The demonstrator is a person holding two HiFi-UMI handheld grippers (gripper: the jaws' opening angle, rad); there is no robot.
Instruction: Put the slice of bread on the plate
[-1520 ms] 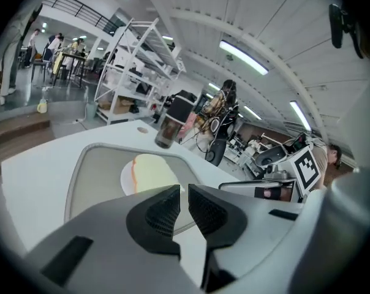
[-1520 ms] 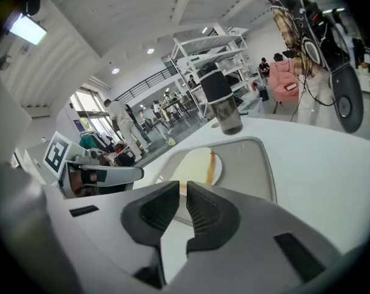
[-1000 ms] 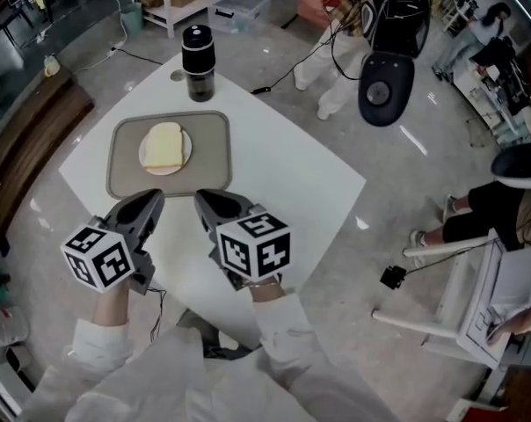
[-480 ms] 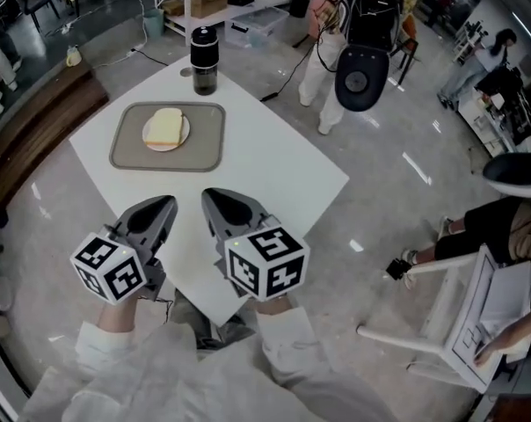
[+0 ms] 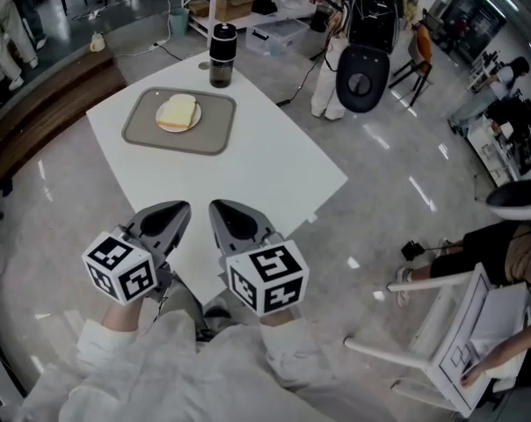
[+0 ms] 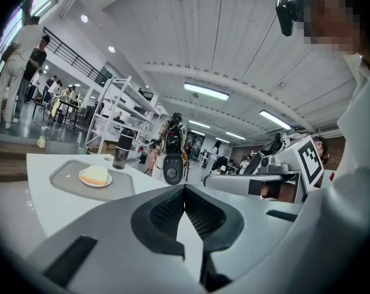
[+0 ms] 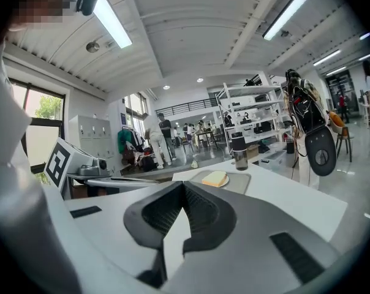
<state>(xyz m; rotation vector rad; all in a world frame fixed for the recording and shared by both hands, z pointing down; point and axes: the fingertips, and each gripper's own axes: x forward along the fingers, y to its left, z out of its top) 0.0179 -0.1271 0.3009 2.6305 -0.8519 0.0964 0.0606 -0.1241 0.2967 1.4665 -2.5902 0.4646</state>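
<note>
Closest to you, the left gripper (image 5: 179, 211) and right gripper (image 5: 216, 209) hang side by side over the near corner of the white square table (image 5: 248, 161). Only the gripper views settle how the jaws stand: the left gripper (image 6: 185, 190) is pressed fully together with nothing in it, and so is the right gripper (image 7: 184, 186). Each of those views also catches the other gripper's marker cube (image 6: 310, 158) at its edge, while the head view alone shows both cubes at once.

Well apart from both grippers, at the far side, lies one grey rounded rectangular tray (image 5: 142, 134). On it sits one small round white plate (image 5: 167, 127) carrying the one pale yellow slice of bread (image 5: 179, 110), flat with its broad face up. It is nearly square, and its long axis can't be made out. Just beyond the tray stands one black cylindrical tumbler (image 5: 221, 55), upright.
</note>
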